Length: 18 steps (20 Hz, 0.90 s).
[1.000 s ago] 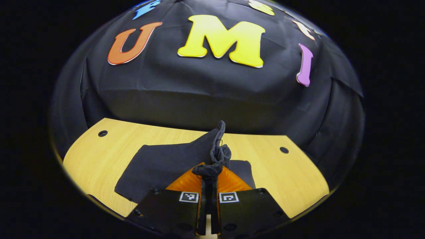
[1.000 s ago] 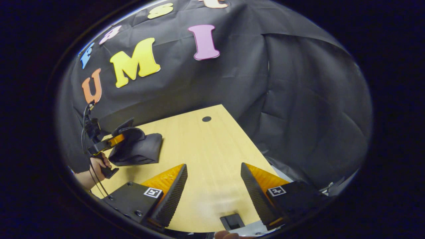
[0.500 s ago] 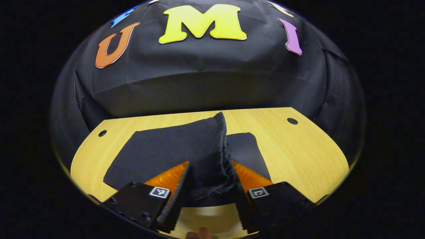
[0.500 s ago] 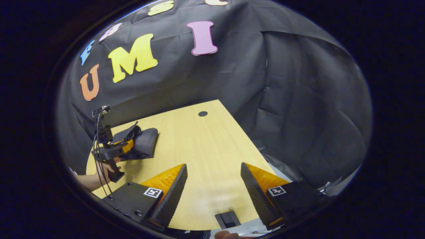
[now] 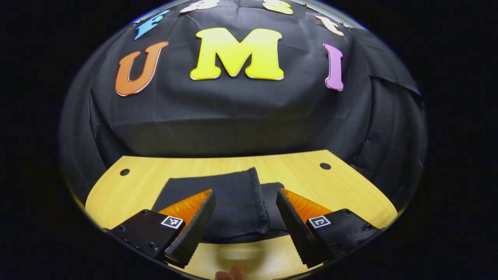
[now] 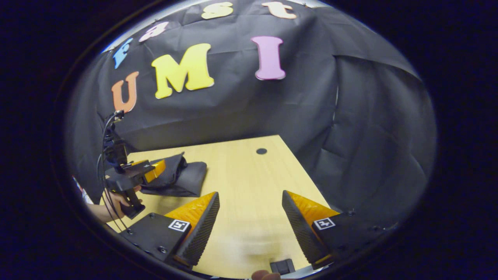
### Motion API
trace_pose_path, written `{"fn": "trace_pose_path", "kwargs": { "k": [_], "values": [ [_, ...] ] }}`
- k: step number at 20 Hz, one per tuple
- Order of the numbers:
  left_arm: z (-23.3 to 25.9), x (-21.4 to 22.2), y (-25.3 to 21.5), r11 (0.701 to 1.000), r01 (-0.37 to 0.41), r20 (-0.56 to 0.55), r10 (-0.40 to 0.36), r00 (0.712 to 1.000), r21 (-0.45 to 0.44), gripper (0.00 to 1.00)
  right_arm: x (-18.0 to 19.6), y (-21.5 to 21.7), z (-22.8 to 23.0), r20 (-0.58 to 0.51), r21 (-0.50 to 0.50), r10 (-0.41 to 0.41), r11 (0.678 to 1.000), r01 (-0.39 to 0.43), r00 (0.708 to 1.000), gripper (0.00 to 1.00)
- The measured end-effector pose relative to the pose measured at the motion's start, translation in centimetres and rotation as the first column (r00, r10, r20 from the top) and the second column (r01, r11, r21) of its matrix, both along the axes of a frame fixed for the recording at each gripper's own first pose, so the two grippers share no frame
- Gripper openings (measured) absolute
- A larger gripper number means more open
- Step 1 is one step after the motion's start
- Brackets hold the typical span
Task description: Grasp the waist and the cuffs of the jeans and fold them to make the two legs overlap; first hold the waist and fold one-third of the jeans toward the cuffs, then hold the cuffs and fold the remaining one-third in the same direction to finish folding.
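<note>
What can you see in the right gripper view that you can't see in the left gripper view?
The right gripper view alone gives the left tool from the side, the hand holding its handle, and the cables rising behind it. The left gripper view alone looks straight down on the folded jeans, with the stitched hem running across the top between its open fingers. Both share the wooden table, the dark jeans bundle, and round holes in the tabletop.

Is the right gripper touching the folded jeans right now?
Apart. In the right gripper view, the right gripper is open over bare table, while the jeans lie well off to the side by the left gripper.
</note>
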<state>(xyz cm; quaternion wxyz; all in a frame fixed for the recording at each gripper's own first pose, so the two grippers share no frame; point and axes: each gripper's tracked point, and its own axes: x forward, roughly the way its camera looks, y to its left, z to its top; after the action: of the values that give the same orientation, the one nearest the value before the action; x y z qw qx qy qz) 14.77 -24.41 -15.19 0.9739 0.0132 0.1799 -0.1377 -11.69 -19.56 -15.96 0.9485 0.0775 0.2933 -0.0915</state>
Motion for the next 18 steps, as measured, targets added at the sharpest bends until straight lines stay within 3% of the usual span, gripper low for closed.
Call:
{"fn": "trace_pose_path", "kwargs": {
  "k": [1, 2, 5, 6, 7, 11, 12, 14, 15, 18],
  "values": [
    [1.4, -0.2, 0.9, 1.000, -0.010, 0.021, 0.010, 1.000, -0.009, 1.00, 1.0, 1.0, 0.9, 0.028, -0.017, 0.022, 1.000, -0.021, 0.999, 0.94],
    [2.8, -0.9, 1.9, 1.000, -0.020, 0.035, 0.020, 0.999, -0.020, 1.00, 2.2, 2.2, 1.8, 0.057, -0.037, 0.045, 0.998, -0.042, 0.997, 0.99],
    [7.6, -2.5, 5.2, 0.998, -0.046, 0.102, 0.050, 0.994, -0.039, 1.00, 5.1, 6.0, 4.8, 0.145, -0.082, 0.109, 0.992, -0.098, 0.983, 0.99],
    [9.4, -2.8, 6.1, 0.998, -0.052, 0.137, 0.057, 0.989, -0.034, 1.00, 6.0, 7.5, 5.7, 0.173, -0.088, 0.128, 0.990, -0.114, 0.977, 0.94],
    [11.3, -3.2, 7.2, 0.998, -0.061, 0.177, 0.065, 0.982, -0.025, 1.00, 6.8, 8.8, 6.7, 0.200, -0.088, 0.142, 0.988, -0.126, 0.969, 0.99],
    [16.2, -5.2, 9.8, 0.995, -0.095, 0.256, 0.094, 0.962, -0.009, 1.00, 8.9, 12.8, 9.8, 0.254, -0.065, 0.119, 0.992, -0.106, 0.960, 0.95],
    [17.1, -5.7, 10.4, 0.994, -0.108, 0.261, 0.111, 0.959, -0.023, 0.94, 9.2, 13.6, 10.6, 0.281, -0.047, 0.114, 0.993, -0.105, 0.953, 0.98],
    [18.2, -6.8, 11.5, 0.990, -0.128, 0.268, 0.137, 0.954, -0.052, 1.00, 9.9, 14.8, 12.4, 0.350, -0.040, 0.105, 0.994, -0.097, 0.931, 1.00],
    [18.6, -7.2, 11.9, 0.989, -0.135, 0.268, 0.146, 0.952, -0.060, 1.00, 10.0, 15.2, 13.2, 0.383, -0.059, 0.113, 0.993, -0.098, 0.917, 0.94],
    [20.2, -8.2, 13.3, 0.983, -0.168, 0.293, 0.181, 0.939, -0.069, 1.00, 9.7, 16.8, 15.1, 0.435, -0.124, 0.146, 0.987, -0.102, 0.889, 0.94]
  ]
}}
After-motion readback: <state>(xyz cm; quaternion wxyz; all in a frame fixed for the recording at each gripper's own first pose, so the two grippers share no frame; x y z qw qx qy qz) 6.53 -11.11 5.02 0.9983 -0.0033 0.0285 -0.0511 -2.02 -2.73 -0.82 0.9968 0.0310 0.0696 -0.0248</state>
